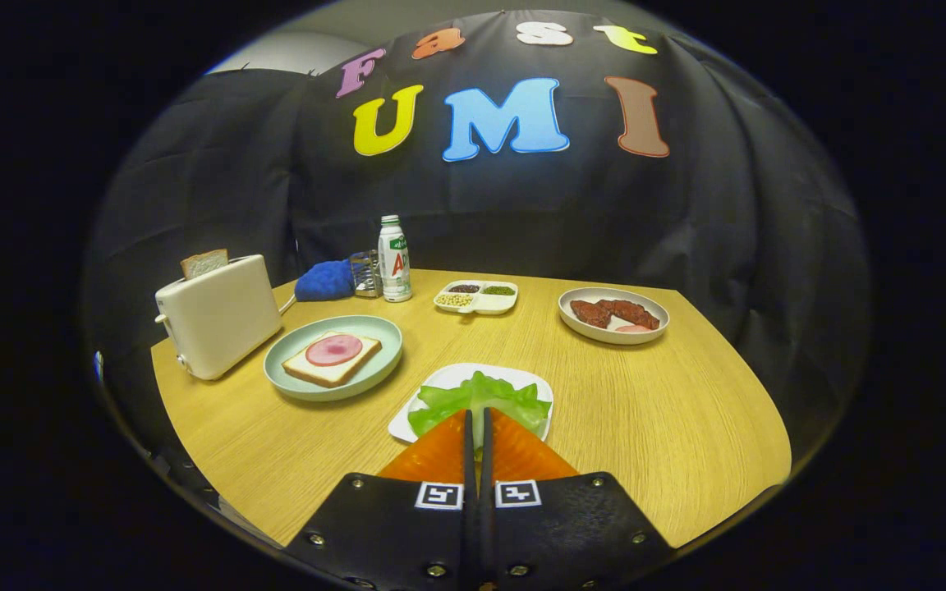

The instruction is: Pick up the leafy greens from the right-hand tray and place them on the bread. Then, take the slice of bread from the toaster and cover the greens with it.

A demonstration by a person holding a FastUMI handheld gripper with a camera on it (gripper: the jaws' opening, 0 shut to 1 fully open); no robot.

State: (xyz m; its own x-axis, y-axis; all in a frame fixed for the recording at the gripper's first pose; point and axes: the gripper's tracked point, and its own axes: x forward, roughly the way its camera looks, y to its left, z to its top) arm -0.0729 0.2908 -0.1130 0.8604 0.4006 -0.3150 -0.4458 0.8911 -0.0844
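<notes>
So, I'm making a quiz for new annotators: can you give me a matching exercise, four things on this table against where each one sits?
Things:
1. slice of bread
2. leafy greens
3. slice of ham
4. bottle

Places:
A. on the bread in the pale green plate
B. on the white tray, just ahead of the hand-held gripper, whose fingers are nearly closed
C. sticking up out of the toaster
D. upright at the far edge, beside the blue cloth

Pairs: 1-C, 2-B, 3-A, 4-D
</notes>
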